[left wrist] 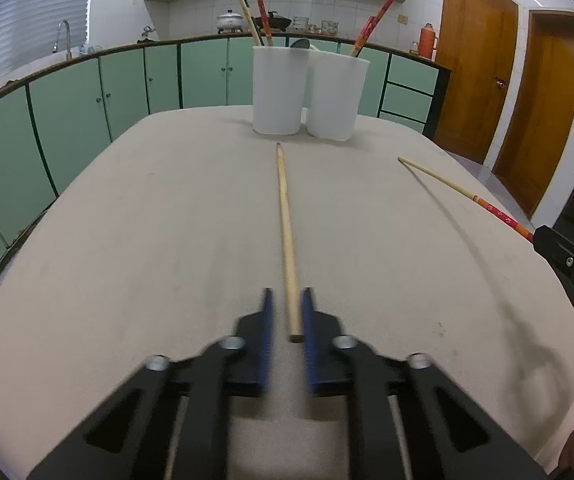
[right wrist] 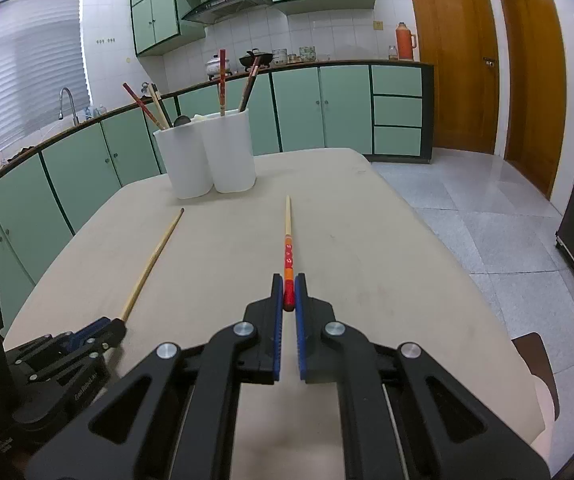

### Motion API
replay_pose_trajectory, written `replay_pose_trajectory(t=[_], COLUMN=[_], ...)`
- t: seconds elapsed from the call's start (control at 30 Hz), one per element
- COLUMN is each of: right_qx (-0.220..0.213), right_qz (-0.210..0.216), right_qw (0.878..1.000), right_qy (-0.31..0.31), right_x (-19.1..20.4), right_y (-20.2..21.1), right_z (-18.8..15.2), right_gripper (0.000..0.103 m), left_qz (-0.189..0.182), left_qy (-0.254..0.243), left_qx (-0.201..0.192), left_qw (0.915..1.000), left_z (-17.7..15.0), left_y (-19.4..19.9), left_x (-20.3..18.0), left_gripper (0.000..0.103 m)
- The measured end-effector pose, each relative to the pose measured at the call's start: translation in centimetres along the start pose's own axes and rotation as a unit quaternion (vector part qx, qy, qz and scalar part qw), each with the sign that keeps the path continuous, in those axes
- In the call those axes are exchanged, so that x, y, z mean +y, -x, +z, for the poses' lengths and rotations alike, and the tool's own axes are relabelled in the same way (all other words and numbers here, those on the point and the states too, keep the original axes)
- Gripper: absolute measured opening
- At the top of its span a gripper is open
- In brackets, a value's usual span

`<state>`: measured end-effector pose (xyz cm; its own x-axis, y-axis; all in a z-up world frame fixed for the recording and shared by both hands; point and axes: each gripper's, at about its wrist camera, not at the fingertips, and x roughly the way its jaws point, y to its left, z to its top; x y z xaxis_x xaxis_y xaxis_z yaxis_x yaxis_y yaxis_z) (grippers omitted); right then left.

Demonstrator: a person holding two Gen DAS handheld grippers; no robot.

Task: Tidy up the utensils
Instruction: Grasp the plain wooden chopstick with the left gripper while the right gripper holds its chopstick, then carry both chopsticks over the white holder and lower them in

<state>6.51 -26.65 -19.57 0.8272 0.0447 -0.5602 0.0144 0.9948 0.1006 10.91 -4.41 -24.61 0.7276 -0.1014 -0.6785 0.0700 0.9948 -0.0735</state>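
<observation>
A plain wooden chopstick [left wrist: 285, 220] lies on the beige table [left wrist: 147, 220], pointing at two white holders [left wrist: 277, 92] [left wrist: 337, 96] at the far edge. My left gripper [left wrist: 287, 300] is shut on the chopstick's near end, its blue pads blurred. In the right wrist view that gripper [right wrist: 115, 326] sits low left, at the end of the plain chopstick [right wrist: 151, 264]. My right gripper [right wrist: 289, 292] is shut on the red end of a red-and-orange patterned chopstick [right wrist: 288, 248], which also shows in the left wrist view [left wrist: 447, 184]. Both holders [right wrist: 185, 164] [right wrist: 231, 152] have several chopsticks standing in them.
Green cabinets under a counter [left wrist: 87, 92] curve behind the table, with a sink tap [left wrist: 63, 38] at the left. Wooden doors [right wrist: 455, 60] and tiled floor [right wrist: 487, 220] lie to the right. A chair [right wrist: 535, 360] stands at the table's near right edge.
</observation>
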Motion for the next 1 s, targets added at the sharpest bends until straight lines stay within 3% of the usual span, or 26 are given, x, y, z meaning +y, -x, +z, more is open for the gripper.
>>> replay_pose_trajectory(t=[0.2,0.4,0.7,1.0], right_qx=[-0.004,-0.027,-0.071,-0.060], right_qz=[-0.002,0.001,0.029,0.081], right_qw=[1.000,0.999,0.996,0.994], right_qy=[0.008,0.025,0.052,0.048], right_x=[0.2,0.5,0.9,1.3], right_y=[0.2,1.3,3.7,3.8], right_z=[0.2,1.7,7.5,14.4], right_gripper=[0.005,0.005,0.005,0.005], left_qz=[-0.011,-0.009,-0.027,-0.047], left_qy=[-0.003,-0.020,-0.023,-0.045], left_qx=[-0.007,-0.046,-0.103,-0.159], left_qw=[0.9999,0.9987,0.9940,0.9851], left_z=[0.3,2.1,7.6,14.3], left_y=[0.8,4.0,8.3,10.3], left_x=[0.0,0.3,1.1,0.4], left_gripper=[0.006,0.006,0.006,0.006])
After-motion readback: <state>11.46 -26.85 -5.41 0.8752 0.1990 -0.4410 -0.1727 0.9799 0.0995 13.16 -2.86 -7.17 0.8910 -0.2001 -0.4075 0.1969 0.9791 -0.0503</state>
